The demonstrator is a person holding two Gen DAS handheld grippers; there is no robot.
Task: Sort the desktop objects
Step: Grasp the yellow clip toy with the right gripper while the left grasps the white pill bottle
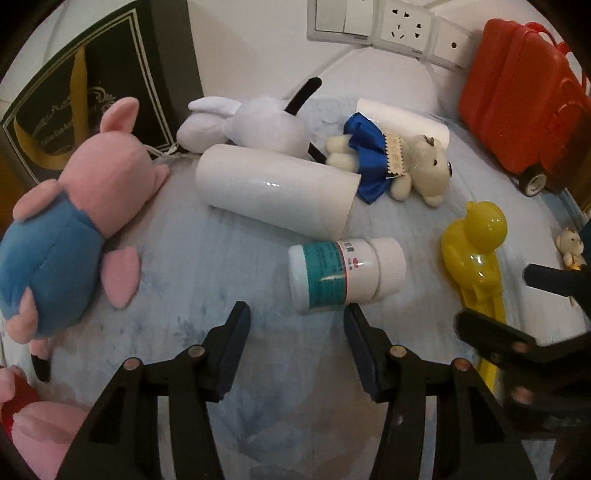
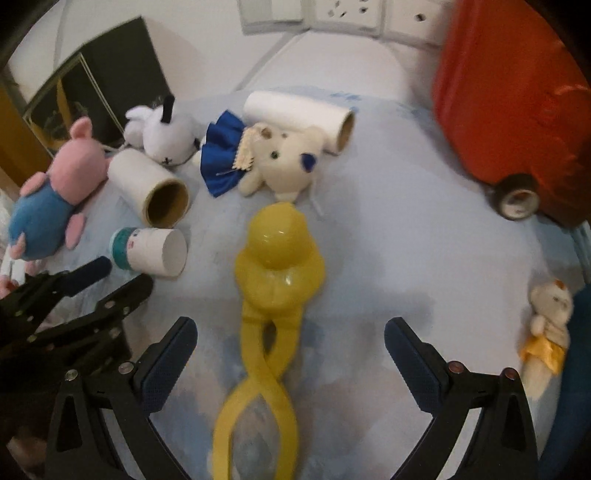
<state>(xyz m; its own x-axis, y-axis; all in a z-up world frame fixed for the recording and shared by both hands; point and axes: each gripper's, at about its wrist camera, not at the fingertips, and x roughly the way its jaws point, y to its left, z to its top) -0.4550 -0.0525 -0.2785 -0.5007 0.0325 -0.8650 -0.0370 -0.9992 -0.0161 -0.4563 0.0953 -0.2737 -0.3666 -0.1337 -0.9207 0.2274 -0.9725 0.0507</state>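
Observation:
My left gripper (image 1: 295,314) is open and empty, its fingertips just short of a white pill bottle (image 1: 345,273) lying on its side; the bottle also shows in the right wrist view (image 2: 149,251). My right gripper (image 2: 290,332) is open, its fingers on either side of the handles of a yellow duck-shaped clamp toy (image 2: 279,258), not touching it; the toy also shows in the left wrist view (image 1: 474,240). A white paper roll (image 1: 273,188) lies behind the bottle. A bear in a blue dress (image 1: 391,166), a white plush (image 1: 251,122) and a pink pig plush (image 1: 70,221) lie around.
A red toy suitcase (image 1: 524,107) stands at the back right. A black box (image 1: 85,92) leans at the back left. A second paper roll (image 2: 299,118) lies behind the bear. A small bear in yellow (image 2: 546,325) lies at the right. Wall sockets (image 1: 402,26) are behind.

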